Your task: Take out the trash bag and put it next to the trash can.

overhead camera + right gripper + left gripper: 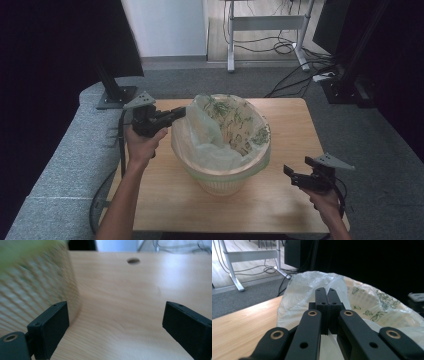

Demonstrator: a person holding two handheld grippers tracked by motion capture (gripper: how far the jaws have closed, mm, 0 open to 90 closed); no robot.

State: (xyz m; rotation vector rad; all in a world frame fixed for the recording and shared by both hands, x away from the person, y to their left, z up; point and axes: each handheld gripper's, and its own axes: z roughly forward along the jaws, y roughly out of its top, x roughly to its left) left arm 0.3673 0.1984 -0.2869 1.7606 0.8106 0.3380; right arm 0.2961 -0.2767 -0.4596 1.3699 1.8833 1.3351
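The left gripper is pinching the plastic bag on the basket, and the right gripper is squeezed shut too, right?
Not quite. The right gripper is open: the right gripper view shows its jaws wide apart over the table beside the basket. The left gripper is indeed closed at the plastic bag.

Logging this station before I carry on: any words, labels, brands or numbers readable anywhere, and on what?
None can be read.
The bag lining the basket bears a green print, leafy sprigs rather than letters as far as the pictures show.
The left gripper, right gripper and table show no markings.
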